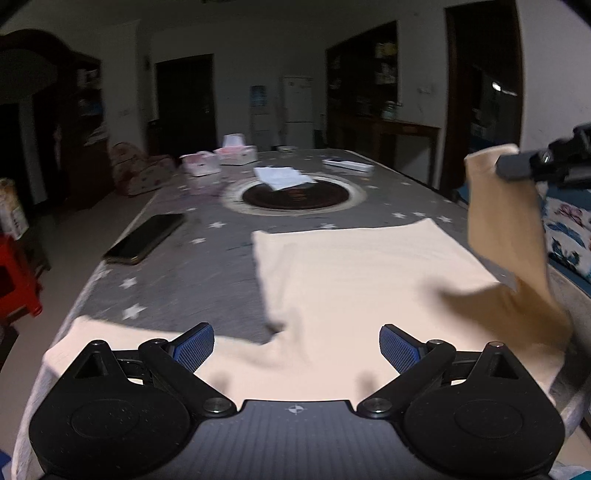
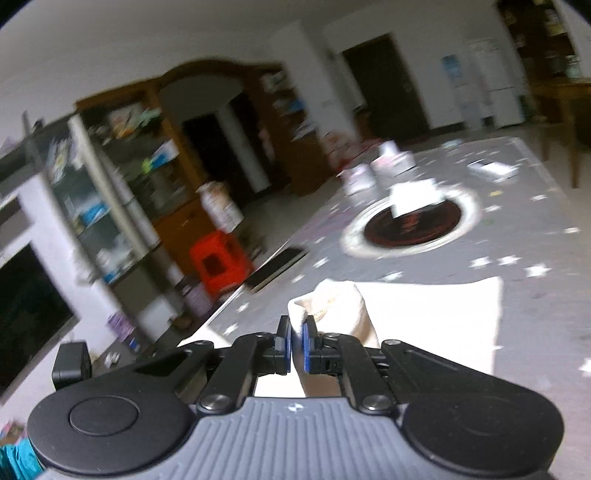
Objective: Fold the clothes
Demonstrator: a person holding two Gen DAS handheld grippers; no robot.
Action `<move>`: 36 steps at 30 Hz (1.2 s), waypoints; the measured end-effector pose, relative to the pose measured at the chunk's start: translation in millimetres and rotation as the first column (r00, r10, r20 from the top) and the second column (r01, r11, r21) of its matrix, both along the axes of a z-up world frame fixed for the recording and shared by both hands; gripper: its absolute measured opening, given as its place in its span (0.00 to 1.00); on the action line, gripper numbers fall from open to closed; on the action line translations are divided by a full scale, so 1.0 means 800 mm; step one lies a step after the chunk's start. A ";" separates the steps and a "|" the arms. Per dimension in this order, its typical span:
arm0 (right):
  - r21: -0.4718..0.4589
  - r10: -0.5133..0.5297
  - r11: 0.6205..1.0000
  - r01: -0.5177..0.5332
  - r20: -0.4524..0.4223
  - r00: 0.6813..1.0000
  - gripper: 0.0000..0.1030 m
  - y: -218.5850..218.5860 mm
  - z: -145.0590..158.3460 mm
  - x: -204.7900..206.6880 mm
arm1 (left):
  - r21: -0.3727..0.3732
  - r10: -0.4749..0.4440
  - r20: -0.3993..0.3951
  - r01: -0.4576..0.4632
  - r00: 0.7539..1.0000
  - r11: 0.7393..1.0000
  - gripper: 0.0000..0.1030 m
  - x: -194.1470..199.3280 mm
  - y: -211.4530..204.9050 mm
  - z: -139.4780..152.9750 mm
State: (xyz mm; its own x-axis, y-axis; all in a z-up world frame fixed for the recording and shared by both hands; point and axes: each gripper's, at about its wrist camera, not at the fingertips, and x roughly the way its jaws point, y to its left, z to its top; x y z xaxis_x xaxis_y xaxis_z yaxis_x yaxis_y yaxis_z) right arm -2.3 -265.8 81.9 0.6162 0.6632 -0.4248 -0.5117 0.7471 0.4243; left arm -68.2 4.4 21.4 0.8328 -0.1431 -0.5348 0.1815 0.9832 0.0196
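Right gripper (image 2: pixel 296 345) clamped on a sleeve (image 2: pixel 332 302) of the cream shirt (image 1: pixel 369 280), lifted off the table (image 1: pixel 192 258) (starred grey cloth). Left gripper (image 1: pixel 296 349) wide, empty, above shirt.

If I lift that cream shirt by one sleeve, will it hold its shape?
Probably not. The cream shirt looks floppy: the sleeve pinched by the right gripper droops. Likely light, since a small pinch lifts it.

White walls (image 1: pixel 240 33) enclose a dim room; dark doorways (image 1: pixel 185 99) open at the far end; a wooden arched shelf unit (image 2: pixel 177 122) lines one side; a red stool (image 2: pixel 218 260) stands on the pale floor (image 1: pixel 122 210).
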 end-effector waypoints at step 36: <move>-0.363 -0.059 0.931 0.034 -0.058 0.997 0.25 -0.044 -0.081 -0.063 | -0.013 -0.156 -0.029 0.156 0.987 0.988 0.44 0.020 -0.039 -0.015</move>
